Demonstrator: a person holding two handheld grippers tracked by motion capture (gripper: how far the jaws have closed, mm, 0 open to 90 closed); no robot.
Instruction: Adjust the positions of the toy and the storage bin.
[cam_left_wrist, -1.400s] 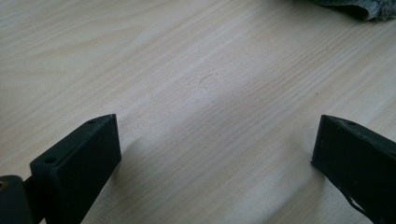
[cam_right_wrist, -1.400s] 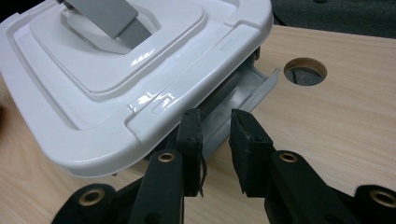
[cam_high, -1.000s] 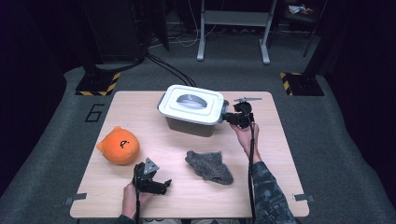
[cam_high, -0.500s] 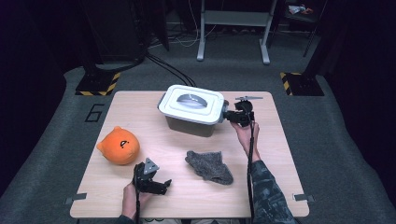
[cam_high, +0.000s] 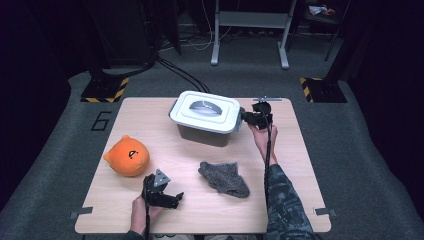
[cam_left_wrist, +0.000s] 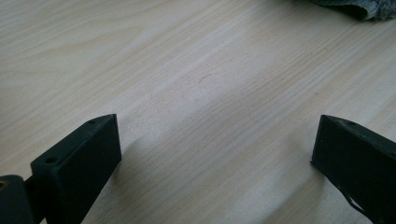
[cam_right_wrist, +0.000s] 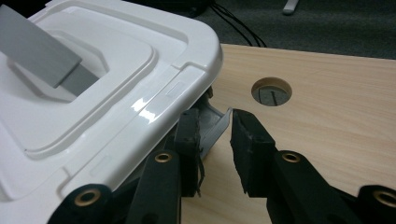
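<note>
Fingers (cam_right_wrist: 189, 133) of the right gripper (cam_right_wrist: 214, 135) stand narrow around the grey side latch (cam_right_wrist: 215, 125) of the white-lidded box (cam_high: 205, 112) at the table's (cam_high: 300, 165) far side, while the left gripper (cam_high: 165, 196) waits wide open, well apart.

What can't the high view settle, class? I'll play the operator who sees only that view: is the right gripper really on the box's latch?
Observer: Yes. In the right gripper view the right gripper has the grey latch of the white lidded box between its jaws, which have just been closing.
Operator: And the left gripper?
Observer: The left gripper stands wide open over the bare table.
Operator: Anything beyond the latch?
Observer: A round hole in the tabletop.
</note>
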